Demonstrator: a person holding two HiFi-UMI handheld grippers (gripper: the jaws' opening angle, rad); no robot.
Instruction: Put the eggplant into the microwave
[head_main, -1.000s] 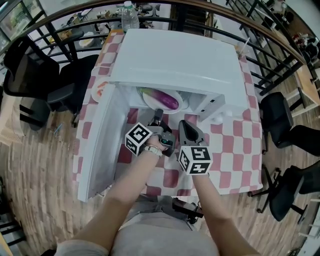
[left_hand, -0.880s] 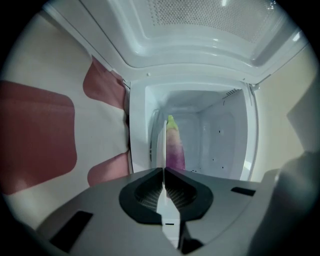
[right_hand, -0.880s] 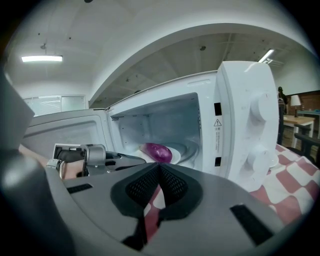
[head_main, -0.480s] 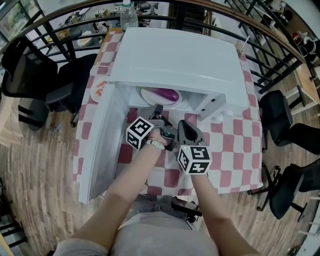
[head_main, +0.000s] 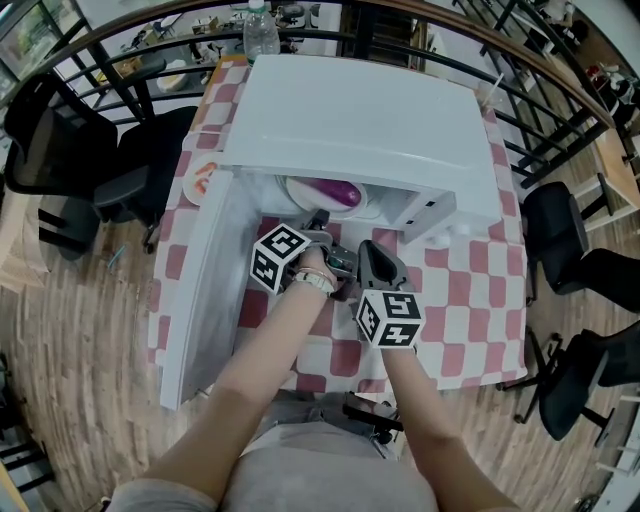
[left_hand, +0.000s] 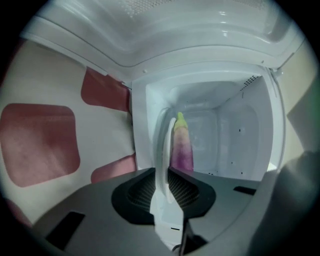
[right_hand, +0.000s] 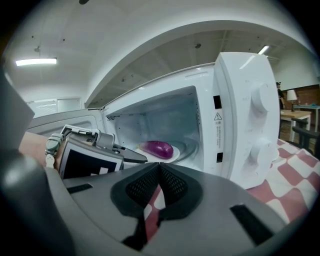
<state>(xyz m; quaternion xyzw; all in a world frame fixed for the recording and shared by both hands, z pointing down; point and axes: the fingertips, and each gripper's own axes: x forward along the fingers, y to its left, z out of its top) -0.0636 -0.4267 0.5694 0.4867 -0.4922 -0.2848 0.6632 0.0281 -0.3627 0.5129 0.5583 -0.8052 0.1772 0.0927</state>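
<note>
Eggplant (head_main: 338, 193), glossy purple and plump with a pale green stem end, lies on its side on a round white plate (head_main: 299, 191) inside the white box-shaped microwave (head_main: 360, 110), whose door (head_main: 200, 290) stands open to the left. The microwave sits on a counter (head_main: 470, 290) covered with a red-and-white chequered cloth. The left hand-held gripper (head_main: 318, 218) reaches to the near edge of the cavity. Its jaws have just been opening and stand narrowly apart with the plate's near rim between them; whether the pads press on it is hard to make out. The right hand-held gripper (head_main: 368, 250) hovers just outside, jaws closed on nothing. From above, the microwave's top hides the far part of plate and eggplant.
</note>
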